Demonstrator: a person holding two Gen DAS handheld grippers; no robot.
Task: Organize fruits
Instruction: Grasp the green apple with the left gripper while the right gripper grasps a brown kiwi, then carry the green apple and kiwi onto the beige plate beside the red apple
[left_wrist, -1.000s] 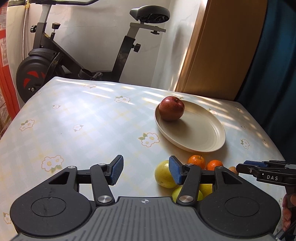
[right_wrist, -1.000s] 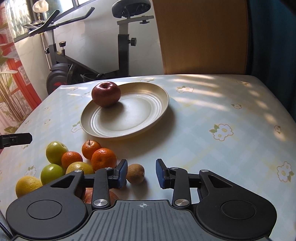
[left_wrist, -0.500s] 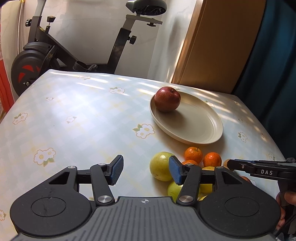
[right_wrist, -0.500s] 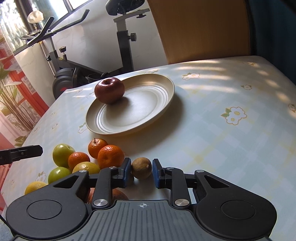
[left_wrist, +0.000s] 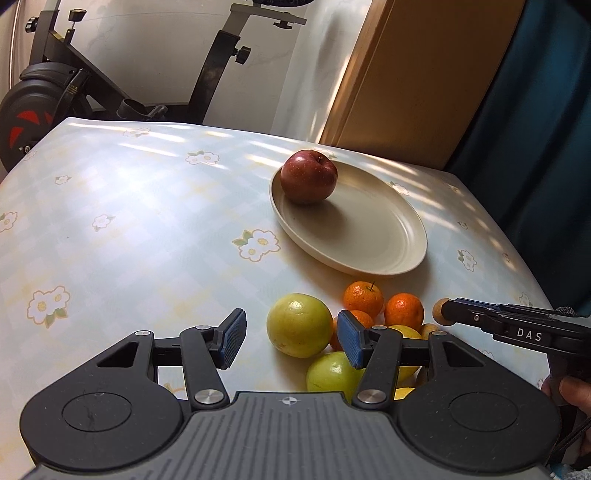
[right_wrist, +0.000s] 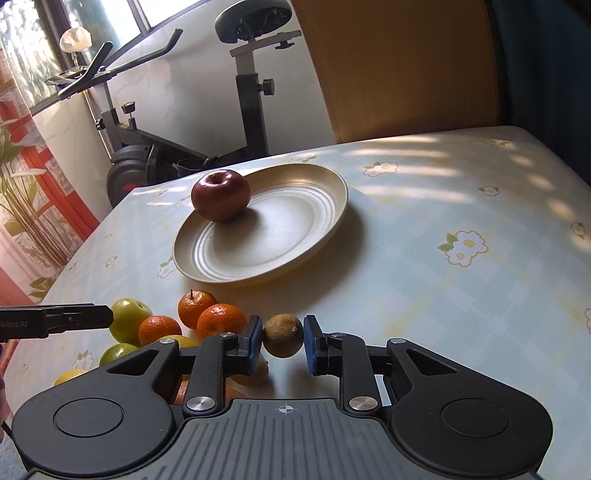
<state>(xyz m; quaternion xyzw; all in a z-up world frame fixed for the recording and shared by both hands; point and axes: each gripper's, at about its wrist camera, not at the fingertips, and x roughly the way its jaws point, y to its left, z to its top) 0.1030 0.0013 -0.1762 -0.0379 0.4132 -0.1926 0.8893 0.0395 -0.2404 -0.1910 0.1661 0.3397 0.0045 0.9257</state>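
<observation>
Kiwi (right_wrist: 283, 335) is what we are clamping in our right gripper (right_wrist: 283, 341); our left gripper (left_wrist: 291, 341) is hovering released behind the green fruit (left_wrist: 299, 325).

Floral-cloth table (right_wrist: 461, 206), cream plate (right_wrist: 317, 236), loose fruit pile (left_wrist: 299, 325)

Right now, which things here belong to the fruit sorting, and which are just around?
Job:
- plate holding a red apple
- kiwi, clamped in the right hand-held gripper
- oranges, green apples and lemons piled on the table
- left hand-held gripper, open by the pile

Around:
- exercise bike
- wooden chair back
- dark curtain
</observation>
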